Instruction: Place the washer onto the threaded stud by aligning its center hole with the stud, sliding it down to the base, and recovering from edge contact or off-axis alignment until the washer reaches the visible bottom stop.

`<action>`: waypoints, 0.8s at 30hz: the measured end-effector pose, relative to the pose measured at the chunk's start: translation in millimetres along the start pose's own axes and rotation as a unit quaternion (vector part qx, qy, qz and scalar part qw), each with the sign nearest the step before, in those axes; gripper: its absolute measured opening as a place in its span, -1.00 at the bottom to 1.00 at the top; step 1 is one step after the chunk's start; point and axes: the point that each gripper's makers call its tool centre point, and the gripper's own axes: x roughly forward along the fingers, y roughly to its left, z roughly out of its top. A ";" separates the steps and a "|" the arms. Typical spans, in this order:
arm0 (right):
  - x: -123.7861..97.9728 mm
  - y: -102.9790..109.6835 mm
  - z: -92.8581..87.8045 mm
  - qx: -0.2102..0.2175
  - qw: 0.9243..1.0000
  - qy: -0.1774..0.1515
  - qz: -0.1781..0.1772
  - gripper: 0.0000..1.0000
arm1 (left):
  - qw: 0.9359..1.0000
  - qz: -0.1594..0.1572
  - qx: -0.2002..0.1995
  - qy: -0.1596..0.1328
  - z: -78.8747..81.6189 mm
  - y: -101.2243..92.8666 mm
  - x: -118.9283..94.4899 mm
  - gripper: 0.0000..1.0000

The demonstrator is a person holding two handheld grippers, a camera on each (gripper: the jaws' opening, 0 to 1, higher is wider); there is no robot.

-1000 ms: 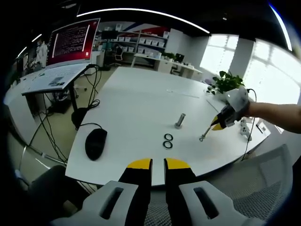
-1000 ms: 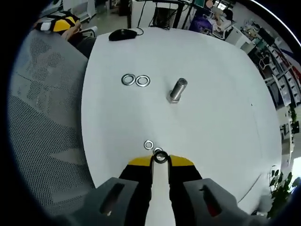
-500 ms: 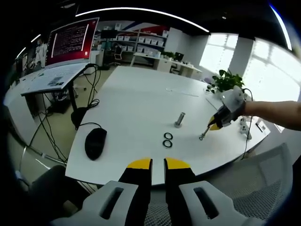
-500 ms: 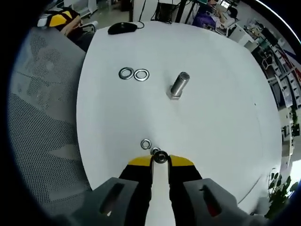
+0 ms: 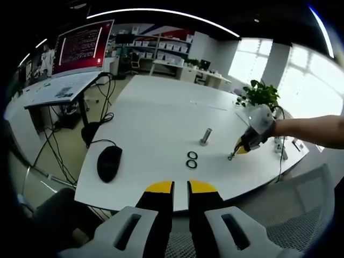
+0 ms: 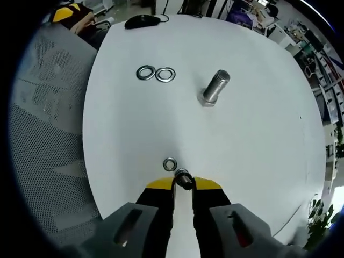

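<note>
Washer: small, round, silvery metal

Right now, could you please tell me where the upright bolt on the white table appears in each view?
Left gripper view: the bolt stands right of centre, up-right of the paired washers.
Right gripper view: the bolt stands in the upper middle, right of those washers.
Shared landmark: the black mouse.

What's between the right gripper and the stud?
In the right gripper view, one loose washer lies just ahead of the right gripper; beyond it, bare white table up to the stud.
</note>
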 end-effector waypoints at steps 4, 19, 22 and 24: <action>3.7 4.9 -6.4 -0.002 1.000 0.011 0.008 -0.74 | 1.000 -0.001 0.001 0.001 -0.3 -0.3 0.2 -0.86; 9.2 6.5 -17.6 -0.032 0.999 0.024 0.018 -0.67 | 1.000 -0.001 -0.001 0.001 0.0 0.3 0.8 -0.86; 8.9 3.9 -14.5 -0.015 1.000 0.014 0.015 -0.53 | 1.000 -0.001 -0.001 0.002 -0.3 0.2 0.8 -0.86; 7.6 4.4 -10.2 -0.002 1.000 0.004 0.024 -0.53 | 1.000 -0.001 -0.001 0.001 -0.2 0.4 0.8 -0.86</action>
